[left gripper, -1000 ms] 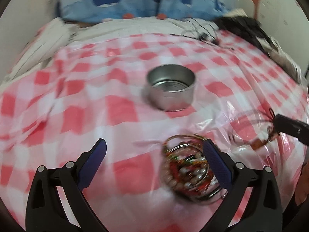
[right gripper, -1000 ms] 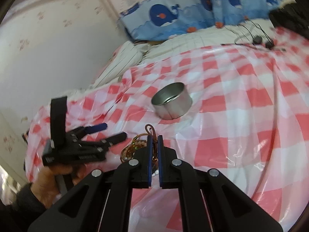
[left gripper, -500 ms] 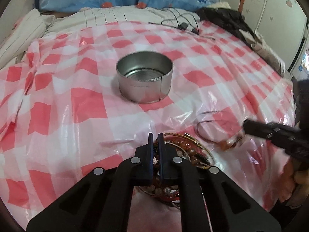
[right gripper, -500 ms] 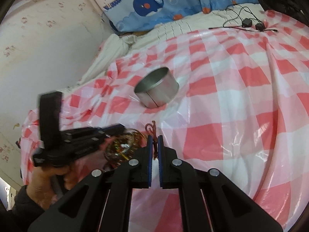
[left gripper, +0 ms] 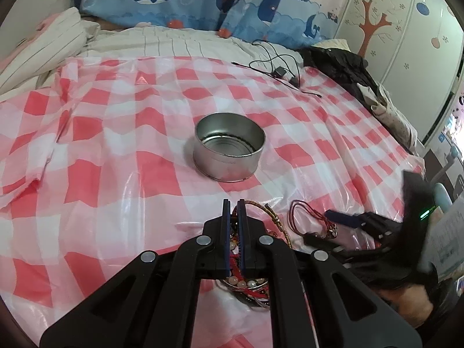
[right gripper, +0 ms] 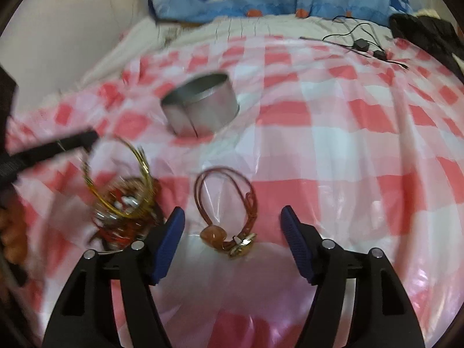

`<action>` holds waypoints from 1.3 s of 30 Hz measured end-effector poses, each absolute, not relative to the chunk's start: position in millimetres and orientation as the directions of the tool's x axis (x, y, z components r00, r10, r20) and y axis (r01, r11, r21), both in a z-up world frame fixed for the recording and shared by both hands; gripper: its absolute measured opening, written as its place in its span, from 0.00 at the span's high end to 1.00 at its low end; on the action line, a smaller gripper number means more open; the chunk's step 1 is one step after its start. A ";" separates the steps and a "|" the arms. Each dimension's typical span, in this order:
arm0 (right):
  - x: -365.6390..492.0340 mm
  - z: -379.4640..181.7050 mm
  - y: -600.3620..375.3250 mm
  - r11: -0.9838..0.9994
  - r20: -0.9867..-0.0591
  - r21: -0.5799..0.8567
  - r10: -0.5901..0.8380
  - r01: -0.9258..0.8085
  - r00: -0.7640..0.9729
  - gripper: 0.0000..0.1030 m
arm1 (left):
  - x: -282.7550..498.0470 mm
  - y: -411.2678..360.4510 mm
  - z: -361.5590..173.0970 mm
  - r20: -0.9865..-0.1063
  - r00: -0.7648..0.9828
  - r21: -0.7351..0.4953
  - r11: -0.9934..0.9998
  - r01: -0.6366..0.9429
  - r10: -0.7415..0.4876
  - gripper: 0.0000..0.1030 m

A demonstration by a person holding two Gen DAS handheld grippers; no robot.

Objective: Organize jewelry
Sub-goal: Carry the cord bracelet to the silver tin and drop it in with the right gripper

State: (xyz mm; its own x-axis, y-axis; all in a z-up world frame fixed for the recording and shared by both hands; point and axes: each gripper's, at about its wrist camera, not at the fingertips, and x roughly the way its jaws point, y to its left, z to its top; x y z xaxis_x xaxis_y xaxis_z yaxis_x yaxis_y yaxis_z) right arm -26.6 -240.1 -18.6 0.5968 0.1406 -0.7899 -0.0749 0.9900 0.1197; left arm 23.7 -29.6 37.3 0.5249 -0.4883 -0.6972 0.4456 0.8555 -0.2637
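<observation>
Pinching the tangled pile of gold and beaded bracelets, the left hand-held gripper is closed; the right hand-held gripper gapes empty over a brown cord bracelet.

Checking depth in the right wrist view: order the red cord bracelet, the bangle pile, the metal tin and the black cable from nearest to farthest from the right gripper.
1. Red cord bracelet, between the right gripper fingers.
2. Bangle pile, just left of it.
3. Metal tin, farther back, left of centre.
4. Black cable, far right, at the cloth's back edge.
</observation>
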 end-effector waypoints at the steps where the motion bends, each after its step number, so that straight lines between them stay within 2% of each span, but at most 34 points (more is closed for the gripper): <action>1: -27.1 -18.8 -236.7 0.991 -0.790 0.100 0.131 -0.085 0.599 0.48 | 23.8 -29.0 37.6 -0.697 0.526 -0.263 0.856 0.444 -0.487 0.96; 2: -28.4 -17.6 -234.7 0.992 -0.787 0.087 0.127 -0.096 0.603 0.59 | 23.3 -28.4 37.7 -0.697 0.528 -0.261 0.857 0.444 -0.486 0.96; 3: -29.2 -16.8 -235.4 0.991 -0.787 0.085 0.128 -0.100 0.603 0.78 | 22.8 -27.7 38.1 -0.696 0.530 -0.259 0.858 0.444 -0.485 0.96; 4: -29.9 -17.0 -238.7 0.990 -0.787 0.100 0.139 -0.099 0.602 0.84 | 22.1 -28.1 38.7 -0.695 0.532 -0.258 0.858 0.445 -0.485 0.96; 9: -33.4 -7.4 -260.9 0.933 -0.721 0.347 0.333 -0.100 0.608 0.84 | 20.9 -25.2 46.3 -0.671 0.540 -0.278 0.848 0.452 -0.507 0.96; 16: -20.7 34.3 -268.9 0.873 -0.613 0.466 0.436 -0.145 0.659 0.84 | 29.3 -22.5 64.1 -0.632 0.572 -0.303 0.846 0.438 -0.522 0.96; 26: 33.8 67.4 -259.2 0.887 -0.600 0.407 0.441 -0.220 0.667 0.84 | 74.4 -31.4 83.3 -0.591 0.637 -0.297 0.868 0.399 -0.495 0.96; 33: 70.3 70.8 -258.7 0.905 -0.613 0.352 0.416 -0.239 0.672 0.84 | 123.3 -56.8 69.2 -0.576 0.674 -0.300 0.887 0.353 -0.463 0.96; 34: 78.2 68.5 -258.0 0.906 -0.619 0.347 0.414 -0.241 0.667 0.84 | 129.2 -61.5 64.0 -0.585 0.670 -0.293 0.890 0.350 -0.457 0.96; 36: 87.1 63.8 -255.5 0.908 -0.631 0.339 0.413 -0.245 0.657 0.84 | 149.0 -81.4 38.8 -0.674 0.593 -0.259 0.892 0.370 -0.441 0.96; 39: 103.8 51.7 -246.5 0.908 -0.659 0.331 0.417 -0.257 0.626 0.84 | 157.8 -92.1 16.2 -0.744 0.518 -0.225 0.887 0.403 -0.423 0.94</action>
